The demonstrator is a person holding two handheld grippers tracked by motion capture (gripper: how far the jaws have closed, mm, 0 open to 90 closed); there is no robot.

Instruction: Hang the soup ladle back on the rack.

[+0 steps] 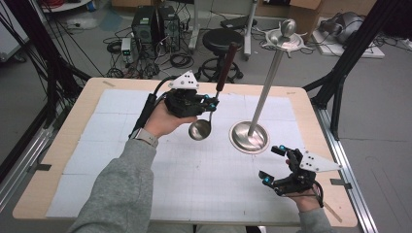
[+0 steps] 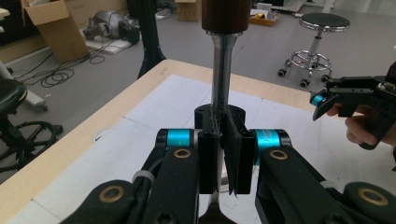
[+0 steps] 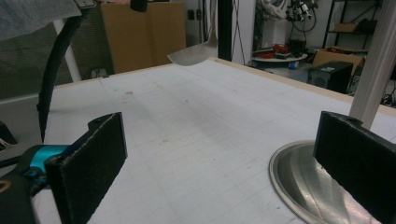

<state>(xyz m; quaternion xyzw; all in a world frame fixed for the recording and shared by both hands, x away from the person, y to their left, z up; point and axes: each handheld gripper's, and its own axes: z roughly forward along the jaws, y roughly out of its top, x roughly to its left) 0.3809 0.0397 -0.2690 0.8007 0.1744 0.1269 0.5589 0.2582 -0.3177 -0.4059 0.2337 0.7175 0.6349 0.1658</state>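
Observation:
My left gripper (image 1: 212,103) is shut on the metal shaft of a ladle (image 1: 200,128) and holds it upright above the table, bowl down and dark wooden handle (image 1: 226,65) up. In the left gripper view the jaws pinch the ladle shaft (image 2: 220,74) between them. A steel stand with a round base (image 1: 249,138), a tall pole (image 1: 268,80) and a hooked top stands right of the ladle. My right gripper (image 1: 272,165) is open near the front right, just short of the base. In the right gripper view the ladle bowl (image 3: 192,54) hangs far off and the stand base (image 3: 299,177) lies close.
A white gridded mat (image 1: 194,174) covers the wooden table (image 1: 48,160). Behind the table stand a black stool (image 1: 221,41), computer towers (image 1: 153,24) and loose cables on the floor. Black frame posts (image 1: 345,63) rise at both sides.

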